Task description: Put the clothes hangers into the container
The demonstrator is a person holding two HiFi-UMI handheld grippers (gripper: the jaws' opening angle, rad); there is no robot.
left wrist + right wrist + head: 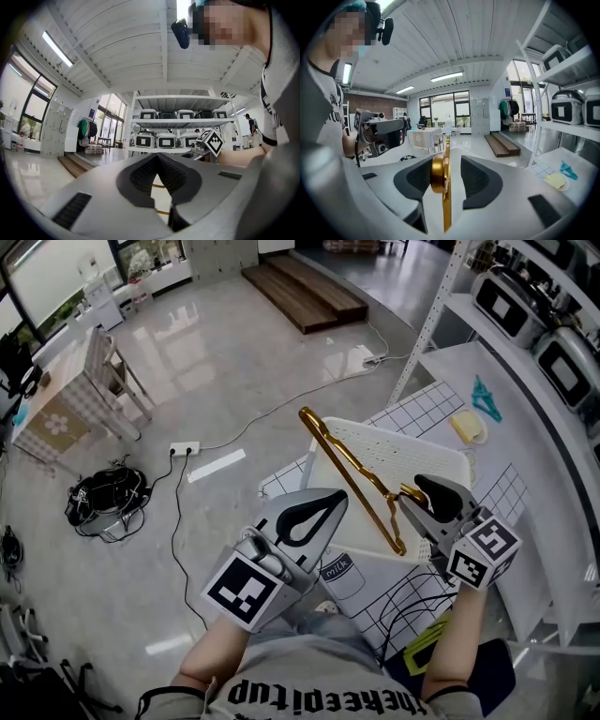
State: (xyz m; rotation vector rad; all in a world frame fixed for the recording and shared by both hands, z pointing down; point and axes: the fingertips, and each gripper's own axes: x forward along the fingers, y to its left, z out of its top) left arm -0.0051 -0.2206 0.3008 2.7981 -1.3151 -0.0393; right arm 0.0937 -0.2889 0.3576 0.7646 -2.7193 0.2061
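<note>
My right claw (pixel 445 174) stands wide, with the gold hanger (pixel 349 474) between the pads, seemingly just leaning on one (release step). The hanger is thin and shiny, slanting across the white container (pixel 375 439), maybe resting on its rim. Next: back off without snagging the hook. Left claw (pixel 158 161) closed, empty.

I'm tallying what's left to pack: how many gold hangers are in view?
1. The gold hanger lies slanting over the white container, its hook end between the right gripper's open jaws. More could be hidden behind the grippers.
</note>
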